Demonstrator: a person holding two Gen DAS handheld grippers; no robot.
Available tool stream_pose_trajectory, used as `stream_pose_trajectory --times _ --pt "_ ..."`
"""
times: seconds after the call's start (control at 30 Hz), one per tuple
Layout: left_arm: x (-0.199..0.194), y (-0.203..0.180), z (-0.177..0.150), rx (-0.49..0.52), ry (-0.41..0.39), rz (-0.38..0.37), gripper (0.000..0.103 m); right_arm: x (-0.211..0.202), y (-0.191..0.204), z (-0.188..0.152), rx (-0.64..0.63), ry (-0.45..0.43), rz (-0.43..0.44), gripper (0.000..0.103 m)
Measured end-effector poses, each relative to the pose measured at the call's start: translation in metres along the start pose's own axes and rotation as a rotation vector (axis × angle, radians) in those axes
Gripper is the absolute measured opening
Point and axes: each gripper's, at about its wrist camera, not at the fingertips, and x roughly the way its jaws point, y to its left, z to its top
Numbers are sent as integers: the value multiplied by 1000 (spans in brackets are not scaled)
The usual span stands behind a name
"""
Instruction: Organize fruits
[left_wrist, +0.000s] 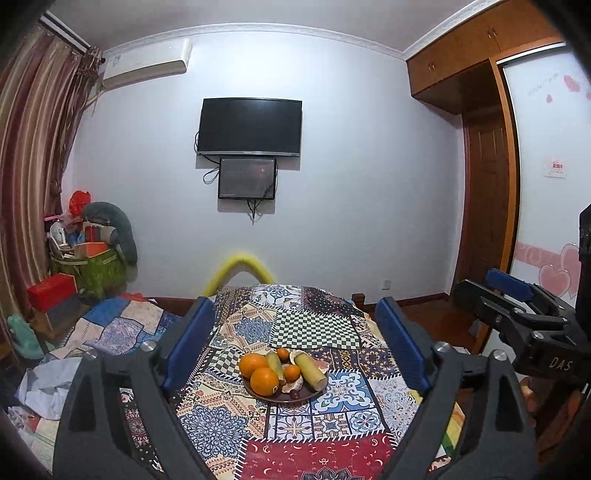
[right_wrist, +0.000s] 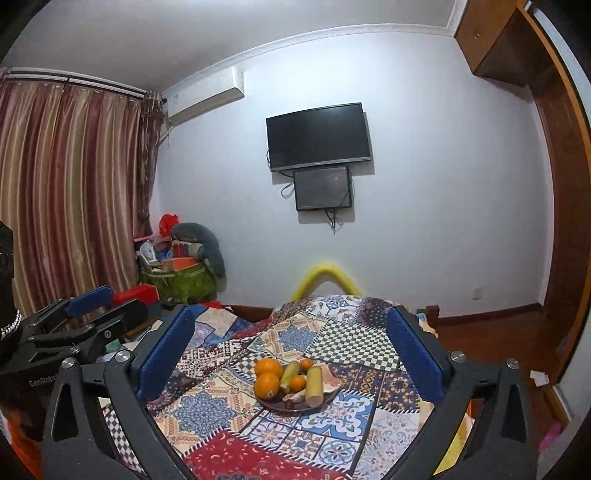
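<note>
Two grippers held level above the near end of a bed, side by side, both aimed at a plate of fruit further along the patchwork cover

Left gripper: blue pads spread wide, nothing between them, plate framed in the gap well beyond the tips. Right gripper: spread as wide, likewise empty, plate again centred in the gap and clear of the pads. Each gripper caught at the edge of the other's view, apart from it

Plate dark and round, resting on the cover about midway along the bed. On it: two big oranges touching at the left side, one behind the other; two small oranges, one in the middle, one at the back; two pale green-yellow stalks laid lengthwise, one between the big and small oranges, the thicker one along the right edge. Pinkish peel tucked behind the thick stalk and at the front rim; kind of fruit not clear

Beyond the bed: white wall with a dark TV and a smaller screen below it, curtains and a heap of bags in the left corner
</note>
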Motion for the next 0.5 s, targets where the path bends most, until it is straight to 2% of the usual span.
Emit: stream_pose_trajectory --times 0.27,0.5 --pt "-1 -1 -3 -2 -3 11 99 -4 3 -1 -6 5 -4 103" --pt "2 0 -5 -3 3 17 100 -4 3 -1 -5 3 -5 103"
